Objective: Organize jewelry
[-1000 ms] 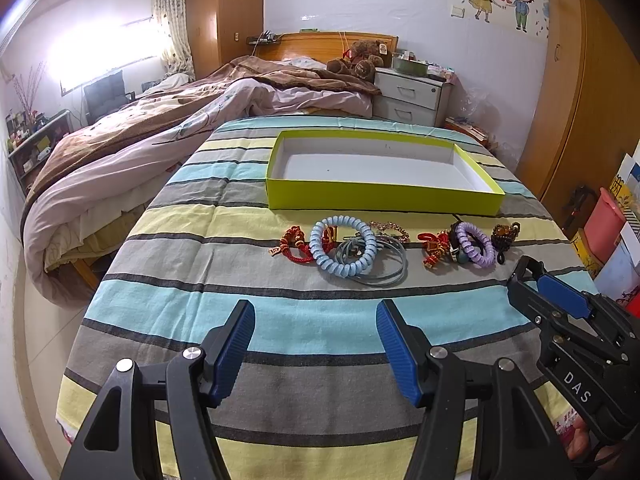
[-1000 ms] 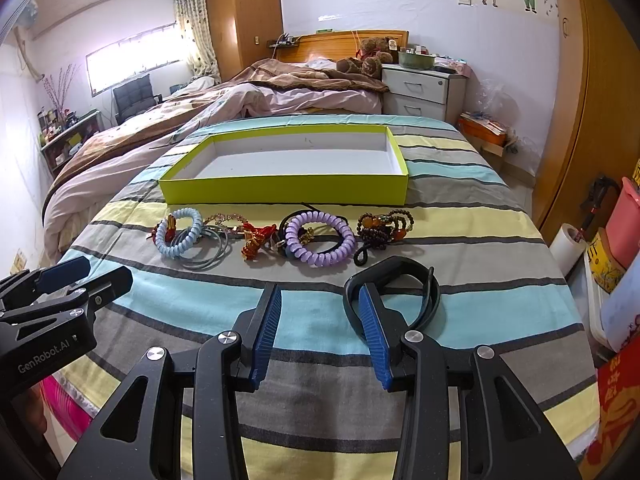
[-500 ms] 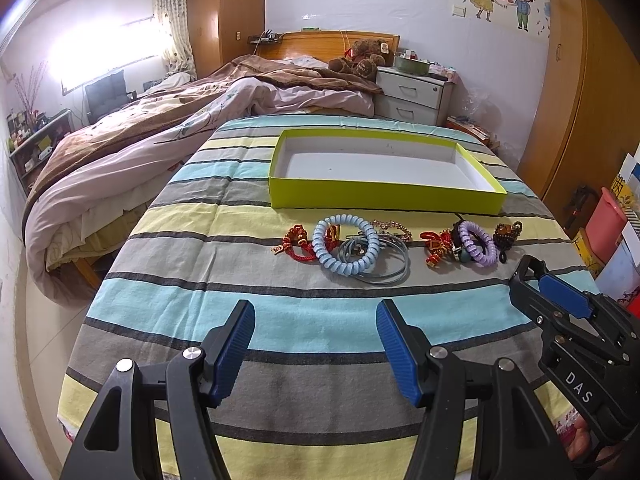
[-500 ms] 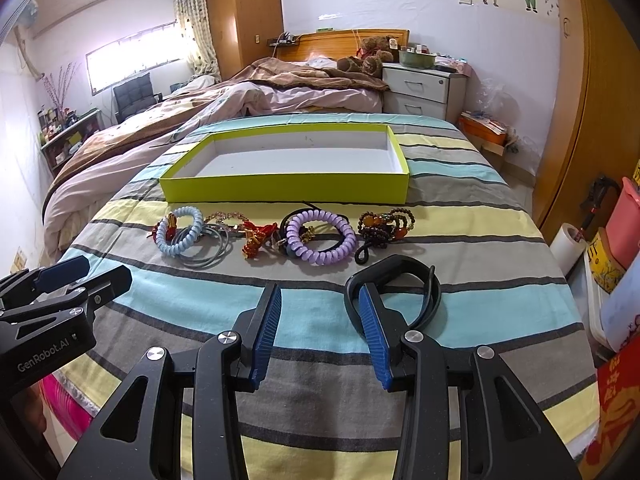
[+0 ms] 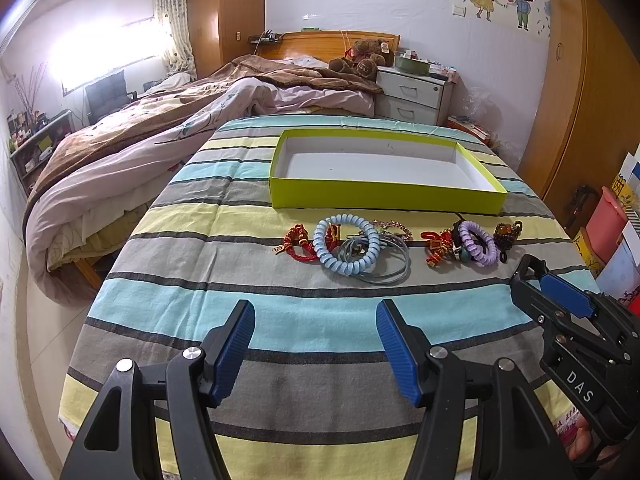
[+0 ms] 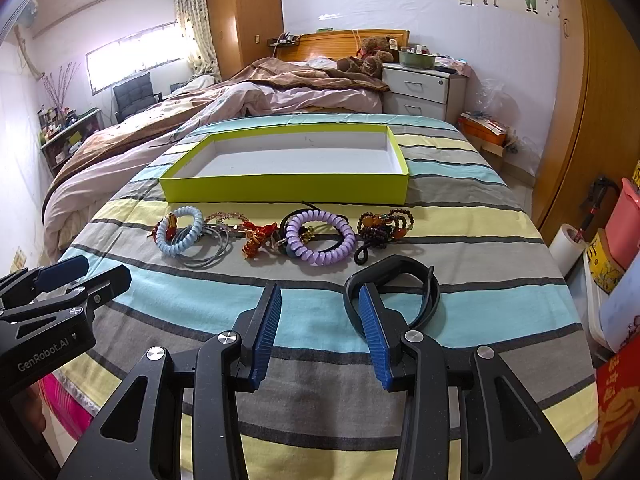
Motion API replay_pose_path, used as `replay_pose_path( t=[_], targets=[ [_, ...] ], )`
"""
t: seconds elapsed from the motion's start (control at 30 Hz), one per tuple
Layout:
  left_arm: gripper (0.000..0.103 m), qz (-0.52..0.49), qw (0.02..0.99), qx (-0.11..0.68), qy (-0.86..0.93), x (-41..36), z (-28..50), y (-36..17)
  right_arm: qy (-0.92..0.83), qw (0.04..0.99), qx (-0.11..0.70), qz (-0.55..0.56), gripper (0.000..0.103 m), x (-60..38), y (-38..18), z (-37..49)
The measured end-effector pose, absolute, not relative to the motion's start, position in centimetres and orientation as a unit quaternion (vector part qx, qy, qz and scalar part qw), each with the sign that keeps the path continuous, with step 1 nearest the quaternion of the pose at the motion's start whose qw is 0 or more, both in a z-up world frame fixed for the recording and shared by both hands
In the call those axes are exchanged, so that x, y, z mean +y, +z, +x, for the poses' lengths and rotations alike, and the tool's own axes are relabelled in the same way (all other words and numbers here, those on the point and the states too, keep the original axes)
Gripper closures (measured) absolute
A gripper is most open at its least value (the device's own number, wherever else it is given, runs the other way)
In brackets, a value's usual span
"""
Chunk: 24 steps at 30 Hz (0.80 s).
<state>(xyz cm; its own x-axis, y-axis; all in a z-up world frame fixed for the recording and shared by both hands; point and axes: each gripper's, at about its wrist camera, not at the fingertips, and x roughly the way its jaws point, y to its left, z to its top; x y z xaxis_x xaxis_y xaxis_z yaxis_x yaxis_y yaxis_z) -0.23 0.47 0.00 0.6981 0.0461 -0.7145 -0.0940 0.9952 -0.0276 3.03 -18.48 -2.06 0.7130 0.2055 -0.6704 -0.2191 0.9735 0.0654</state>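
Lime-green cardboard, white inside, forms the shallow rectangular tray (image 6: 285, 188) that sits empty at the far part of the striped cloth surface (image 5: 280, 312), and every piece of jewelry lies in a row just in front of its near wall. From left to right that row holds a red knotted cord bracelet (image 5: 295, 242), a pale blue coiled spiral band (image 5: 346, 246) lying over thin grey bangles (image 5: 386, 264), a red-and-gold charm (image 6: 258, 238), a lilac coiled spiral band (image 6: 320, 238) and a dark beaded bracelet (image 6: 384, 224). Nearest of all, a black rubber wristband (image 6: 394, 292) lies just ahead of the right claw (image 6: 320, 326), whose jaws are released and hold nothing; its right finger overlaps the band's near edge in the view, though contact cannot be judged. The left claw (image 5: 316, 348) is likewise released and empty, hanging over bare cloth well short of the row. The sensible start seems to be the wristband: straddle one side of the loop, close on the strap rather than the cloth, lift clear, and carry it over the tray wall before letting go.
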Motion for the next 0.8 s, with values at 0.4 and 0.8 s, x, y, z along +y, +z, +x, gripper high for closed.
replay_pose_path(
  t=[0.4,0.8],
  targets=[
    [0.040,-0.031,0.921,0.387,0.038,0.38,-0.20,0.00,0.115,0.925,0.361,-0.010,0.061,-18.48,-2.06,3.04],
    [0.040,-0.029,0.921,0.387,0.039,0.43,-0.16,0.05,0.118,0.925,0.362,-0.007,0.061,-18.67,-1.98,3.07]
  ],
)
